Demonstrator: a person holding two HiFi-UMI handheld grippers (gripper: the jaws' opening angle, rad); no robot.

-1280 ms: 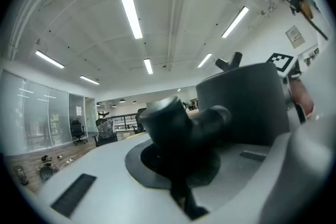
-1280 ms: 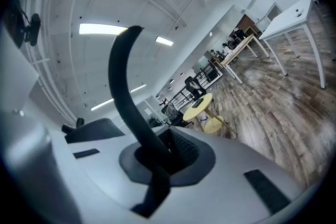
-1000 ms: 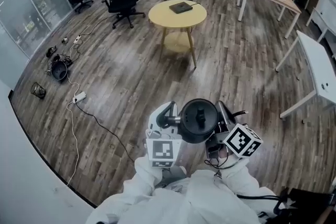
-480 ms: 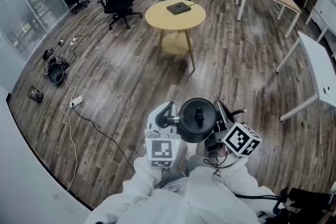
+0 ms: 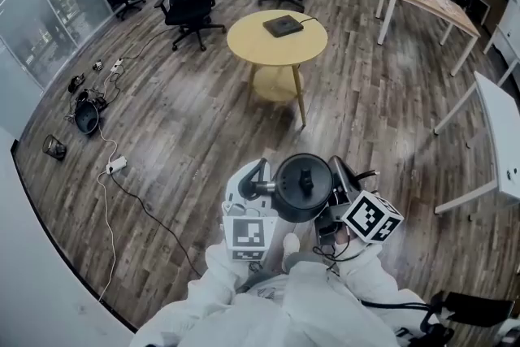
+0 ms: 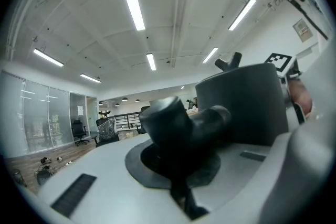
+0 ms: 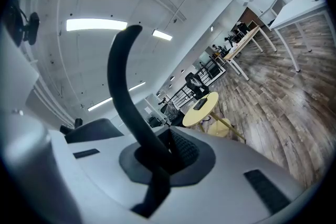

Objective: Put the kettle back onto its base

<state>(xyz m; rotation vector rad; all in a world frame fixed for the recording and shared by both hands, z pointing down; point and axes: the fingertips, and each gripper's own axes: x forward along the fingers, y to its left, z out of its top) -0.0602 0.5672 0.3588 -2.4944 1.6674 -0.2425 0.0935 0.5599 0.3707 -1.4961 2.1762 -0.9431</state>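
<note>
A black kettle (image 5: pixel 303 188) hangs in front of me over the wooden floor, carried between both grippers. My left gripper (image 5: pixel 260 188) is shut on a thick dark stub (image 6: pixel 181 123) on the kettle's side, with the kettle's body (image 6: pixel 241 102) just to the right. My right gripper (image 5: pixel 342 180) is shut on the kettle's thin curved handle (image 7: pixel 125 94). The dark, flat kettle base (image 5: pixel 283 26) lies on a round yellow table (image 5: pixel 252 41) ahead of me. The right gripper view also shows the table (image 7: pixel 206 106) with the base (image 7: pixel 200 104) on it.
Black office chairs (image 5: pixel 192 2) stand beyond the yellow table. Cables, a power strip (image 5: pixel 114 166) and small items lie on the floor at the left by a glass wall. A wooden desk (image 5: pixel 426 0) and a white table (image 5: pixel 504 134) stand at the right.
The yellow table with the base has drawn nearer and shifted slightly right in the head view. The kettle stays held the same way between both grippers.
</note>
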